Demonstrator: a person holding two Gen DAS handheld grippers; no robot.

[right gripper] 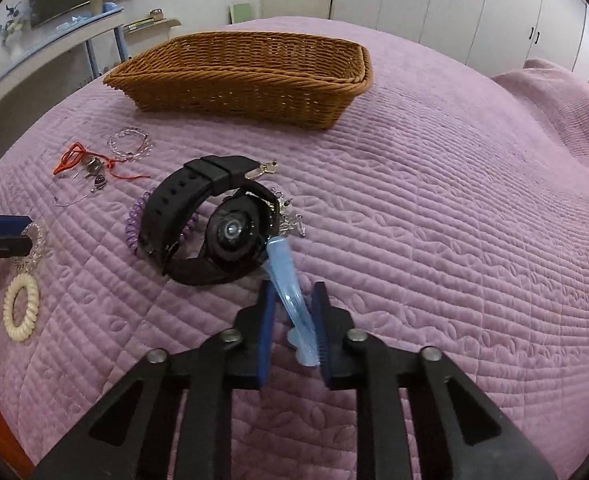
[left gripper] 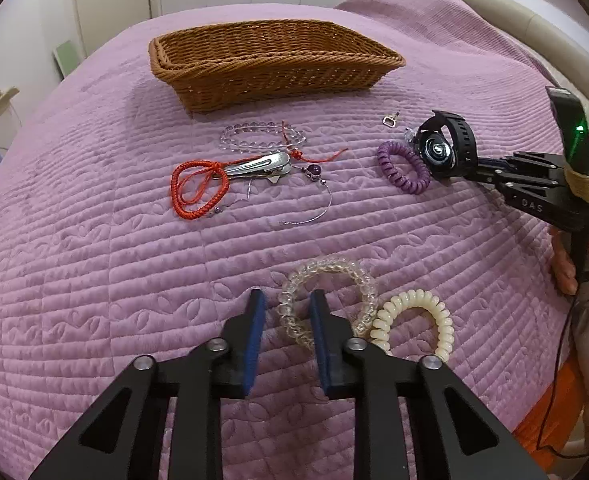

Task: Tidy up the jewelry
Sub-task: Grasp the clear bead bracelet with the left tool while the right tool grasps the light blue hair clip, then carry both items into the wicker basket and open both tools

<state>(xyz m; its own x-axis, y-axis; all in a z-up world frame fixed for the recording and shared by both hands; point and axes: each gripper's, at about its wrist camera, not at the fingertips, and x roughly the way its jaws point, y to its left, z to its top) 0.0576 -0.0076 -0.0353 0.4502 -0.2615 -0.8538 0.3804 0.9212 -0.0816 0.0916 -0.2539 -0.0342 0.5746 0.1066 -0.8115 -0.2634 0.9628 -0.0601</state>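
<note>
A brown wicker basket (left gripper: 270, 60) stands at the far side of the purple quilt; it also shows in the right wrist view (right gripper: 246, 76). My left gripper (left gripper: 284, 300) is open, its fingers either side of one edge of a clear bead bracelet (left gripper: 326, 300), which touches a cream spiral hair tie (left gripper: 414, 320). My right gripper (right gripper: 294, 292) is shut on a light blue clip (right gripper: 290, 296) that carries a black watch (right gripper: 210, 220). The watch (left gripper: 446, 148) hangs just above a purple spiral hair tie (left gripper: 402, 168).
A red cord bracelet (left gripper: 198, 188), a silver hair clip (left gripper: 254, 166), a second clear bead bracelet (left gripper: 262, 138), a thin silver chain with a purple bead (left gripper: 314, 192) and a small metal clasp (left gripper: 390, 120) lie in front of the basket. Cupboards stand behind the bed.
</note>
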